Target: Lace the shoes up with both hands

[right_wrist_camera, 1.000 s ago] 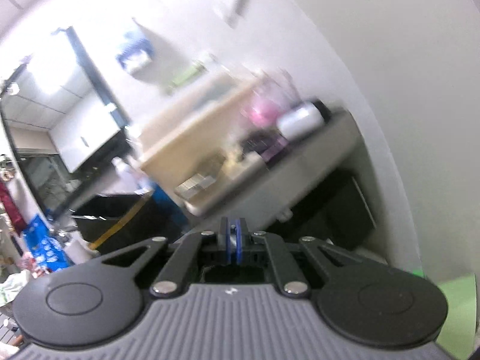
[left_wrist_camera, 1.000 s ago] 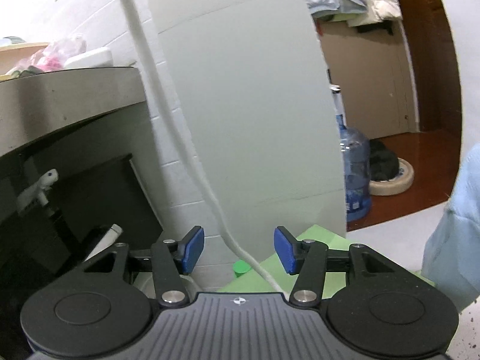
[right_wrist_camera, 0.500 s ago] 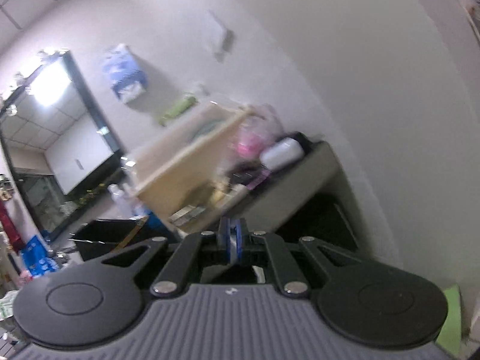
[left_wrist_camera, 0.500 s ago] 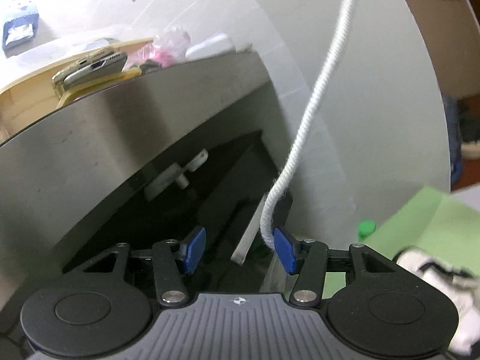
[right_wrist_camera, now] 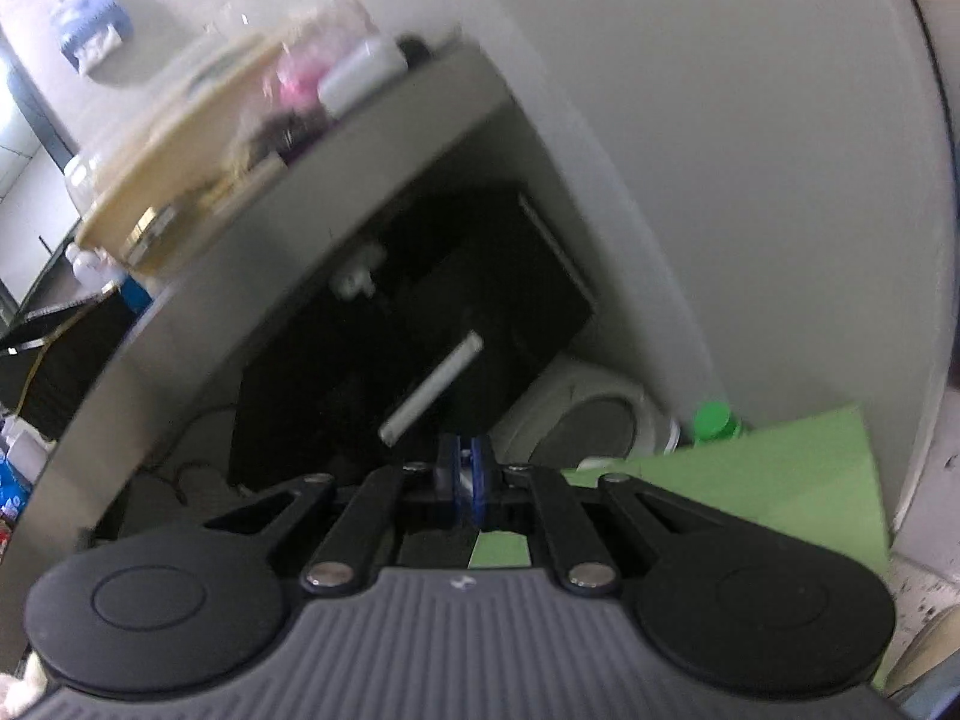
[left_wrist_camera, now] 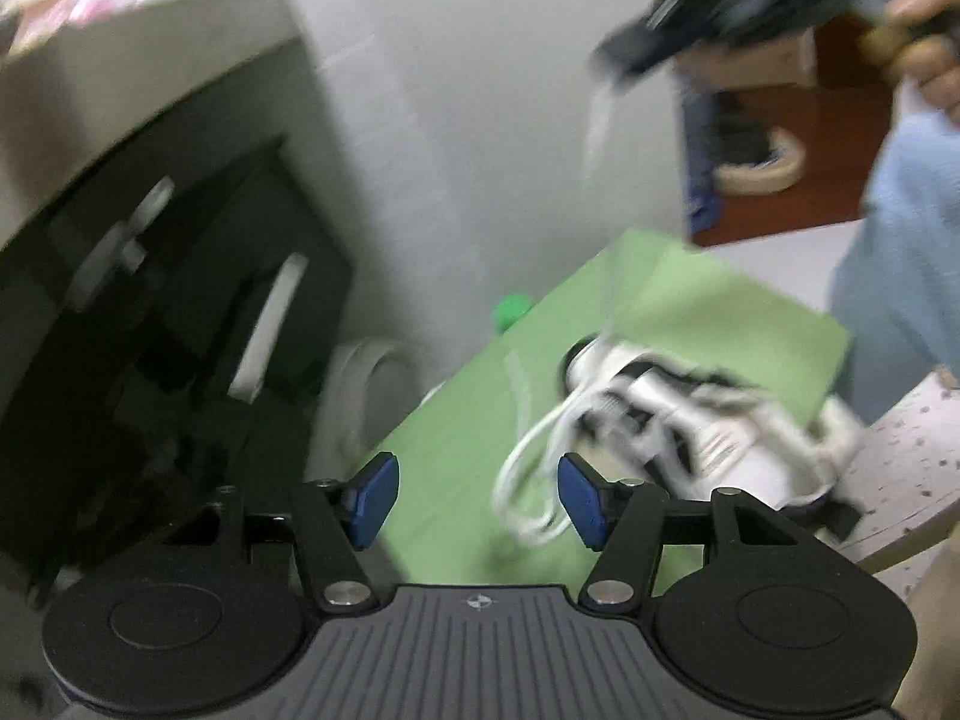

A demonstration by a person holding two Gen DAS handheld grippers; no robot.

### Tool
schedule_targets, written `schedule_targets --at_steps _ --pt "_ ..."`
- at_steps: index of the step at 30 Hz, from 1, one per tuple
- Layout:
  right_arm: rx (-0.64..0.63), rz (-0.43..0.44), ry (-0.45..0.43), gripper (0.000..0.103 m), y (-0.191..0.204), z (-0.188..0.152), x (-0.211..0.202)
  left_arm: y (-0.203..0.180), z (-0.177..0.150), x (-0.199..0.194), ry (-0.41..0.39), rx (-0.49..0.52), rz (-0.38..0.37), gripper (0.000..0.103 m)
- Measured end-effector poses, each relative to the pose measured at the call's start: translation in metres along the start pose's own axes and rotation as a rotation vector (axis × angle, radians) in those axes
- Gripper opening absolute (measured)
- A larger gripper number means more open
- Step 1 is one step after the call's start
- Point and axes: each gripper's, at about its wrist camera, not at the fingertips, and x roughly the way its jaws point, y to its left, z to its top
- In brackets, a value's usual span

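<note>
**Left gripper swings down to the shoe while the right keeps hold of the lace end**

A second ago the left wrist view showed only wall and a length of white cord rising past the pads; half a second ago the cord brushed the right-hand pad. Now that view has tipped down and the shoe [left_wrist_camera: 690,420] has come into it, a white sneaker with dark trim lying on the green mat [left_wrist_camera: 456,438]. The left gripper [left_wrist_camera: 477,501] has just been opening wider, and its blue pads stand released with nothing pressed between them. A loose loop of white lace [left_wrist_camera: 528,468] lies on the mat just beyond the gap, close to the right-hand pad but not in its grasp.

The right gripper [right_wrist_camera: 467,474] is clenched, pads together; in the left view it hangs blurred at the far upper right with a pale strand trailing down from it toward the shoe, so it most likely pinches the lace end, though its own view does not show the strand clearly. Its view has dropped from the shelf [right_wrist_camera: 336,180] toward the dark space beneath it and the mat's near corner.

My reading: one lace end is drawn out and held, and the freed left gripper is placed to take the slack loop, which lies just ahead and slightly right of it, with the shoe itself further right
</note>
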Motion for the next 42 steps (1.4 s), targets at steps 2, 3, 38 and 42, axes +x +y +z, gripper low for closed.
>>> schedule_targets --at_steps 2,3,38,42 --pt "0.013 0.017 0.026 0.004 -0.006 -0.006 0.012 -0.011 0.008 -0.001 -0.083 0.032 -0.021 0.062" --pt "0.026 0.029 0.035 0.004 -0.008 -0.008 0.017 -0.016 0.014 0.002 -0.113 0.043 -0.024 0.062" --pt "0.06 -0.044 0.102 0.027 -0.039 -0.03 0.021 0.063 0.047 -0.045 -0.222 -0.003 0.083 0.005" --pt "-0.051 -0.074 0.194 0.026 -0.035 -0.048 0.036 0.067 0.048 -0.05 -0.179 0.016 0.052 0.005"
